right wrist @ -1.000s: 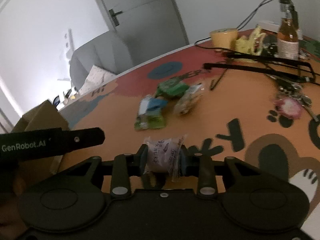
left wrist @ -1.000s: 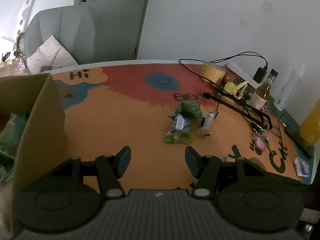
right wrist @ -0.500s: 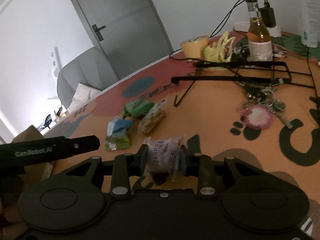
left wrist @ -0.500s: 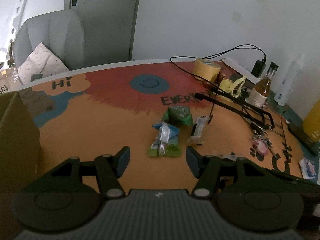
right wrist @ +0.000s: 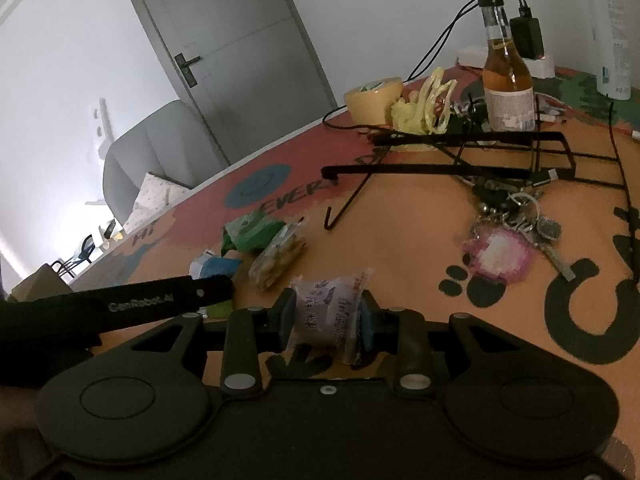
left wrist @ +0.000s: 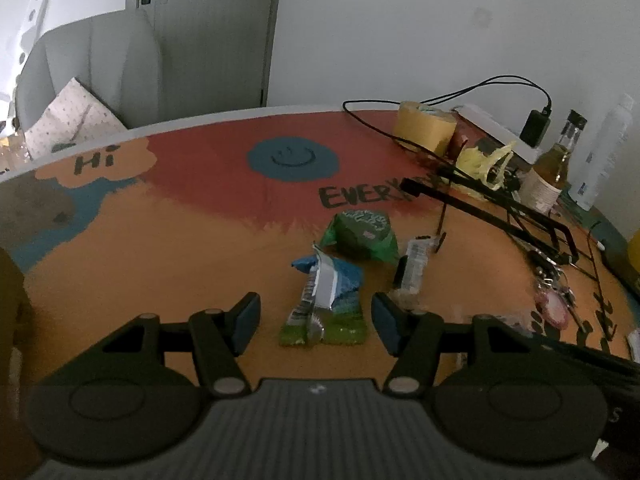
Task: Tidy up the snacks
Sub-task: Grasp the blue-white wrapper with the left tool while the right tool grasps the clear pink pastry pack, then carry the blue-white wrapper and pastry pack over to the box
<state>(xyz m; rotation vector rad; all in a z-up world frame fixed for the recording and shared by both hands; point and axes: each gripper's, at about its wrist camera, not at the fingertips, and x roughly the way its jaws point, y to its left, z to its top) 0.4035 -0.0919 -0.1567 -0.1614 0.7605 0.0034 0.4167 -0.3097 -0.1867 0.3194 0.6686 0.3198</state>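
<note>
Orange bench (left wrist: 160, 280): painted top, carries 3 loose snacks + clutter on far right.
Change, L view: cardboard box that filled the left edge a sec ago is nearly out of frame; snack cluster now sits closer and more central.
L tongs (left wrist: 316, 322): spread, nothing between them; blue-green packet (left wrist: 332, 296) lies on the bench straight ahead in the gap, not touched.
Neighbours: green pouch (left wrist: 362, 236) just behind the packet, clear cracker pack (left wrist: 414, 270) just beside it on the right.
R tongs (right wrist: 326, 318): pinching a white wrapped snack (right wrist: 326, 312), same grip as a sec ago, held off the bench.
R view shift: keys (right wrist: 516, 216) and bottle (right wrist: 506, 80) now nearer frame centre.
Meaning: prob. L is lining up the next pick; R's snack still needs dropping off, box likely.
</note>
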